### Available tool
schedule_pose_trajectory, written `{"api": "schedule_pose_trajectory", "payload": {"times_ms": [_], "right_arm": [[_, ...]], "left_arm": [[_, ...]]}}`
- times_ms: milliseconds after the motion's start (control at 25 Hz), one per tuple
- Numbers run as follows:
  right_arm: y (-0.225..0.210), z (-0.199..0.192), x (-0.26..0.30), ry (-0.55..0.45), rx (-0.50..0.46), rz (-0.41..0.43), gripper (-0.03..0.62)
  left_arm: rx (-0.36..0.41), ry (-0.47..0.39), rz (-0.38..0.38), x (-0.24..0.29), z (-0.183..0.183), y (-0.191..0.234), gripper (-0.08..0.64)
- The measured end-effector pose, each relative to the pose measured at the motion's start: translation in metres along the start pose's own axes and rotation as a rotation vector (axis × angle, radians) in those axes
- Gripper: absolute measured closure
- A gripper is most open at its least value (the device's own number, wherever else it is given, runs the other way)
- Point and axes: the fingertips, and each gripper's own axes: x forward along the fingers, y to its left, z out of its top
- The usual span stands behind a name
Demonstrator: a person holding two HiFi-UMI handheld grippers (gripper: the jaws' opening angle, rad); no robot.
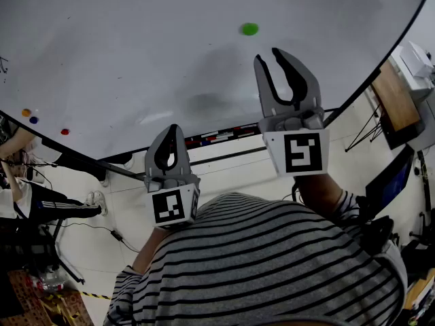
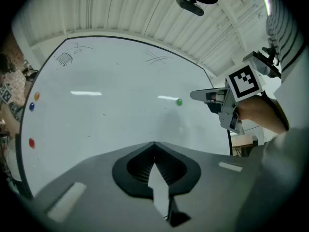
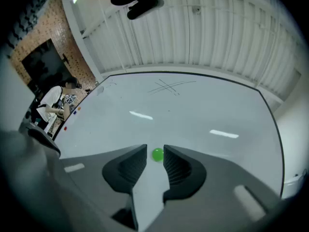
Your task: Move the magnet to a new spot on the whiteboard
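Note:
A small green magnet sticks to the whiteboard, up and right of the middle. My right gripper is open and hangs a little short of it, with the jaws pointed at the board. In the right gripper view the magnet shows in the gap just beyond the tips of the right gripper, and neither pad touches it. The left gripper view shows the magnet apart from the right gripper's tip. My left gripper is lower, near the board's bottom edge, shut and empty, and its tips meet.
Red, blue and orange magnets sit at the board's left edge. A marker tray runs below the board. A seated person is at the left. A wooden table and a dark screen stand at the right.

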Motion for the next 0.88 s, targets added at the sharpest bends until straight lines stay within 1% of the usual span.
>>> {"api": "schedule_pose_trajectory", "payload": {"times_ms": [80, 240, 320, 400, 480, 640, 760, 880], "right_arm": [[-0.001, -0.003, 0.016, 0.012, -0.029, -0.025, 0.491], [0.001, -0.016, 0.047, 0.043, -0.089, -0.064, 0.448], [0.000, -0.023, 0.057, 0.057, -0.105, -0.082, 0.448], [-0.001, -0.027, 0.062, 0.053, -0.093, -0.087, 0.453], [-0.001, -0.027, 0.063, 0.044, -0.083, -0.086, 0.471], [-0.001, -0.028, 0.062, 0.046, -0.060, -0.083, 0.468], [-0.004, -0.013, 0.050, 0.000, -0.024, -0.086, 0.468], [-0.009, 0.006, 0.023, -0.030, -0.005, -0.082, 0.468]], "left_arm": [[0.000, 0.008, 0.009, 0.001, -0.001, 0.014, 0.545], [0.005, 0.008, 0.031, 0.006, -0.004, 0.040, 0.545], [0.003, 0.010, 0.041, 0.009, -0.005, 0.049, 0.545], [-0.001, 0.013, 0.048, 0.011, -0.008, 0.054, 0.545], [-0.006, 0.016, 0.053, 0.012, -0.010, 0.057, 0.545], [-0.011, 0.018, 0.049, 0.014, -0.009, 0.054, 0.545], [-0.005, 0.019, 0.044, 0.009, -0.007, 0.044, 0.545], [0.000, 0.013, 0.041, 0.001, -0.003, 0.029, 0.545]]}}
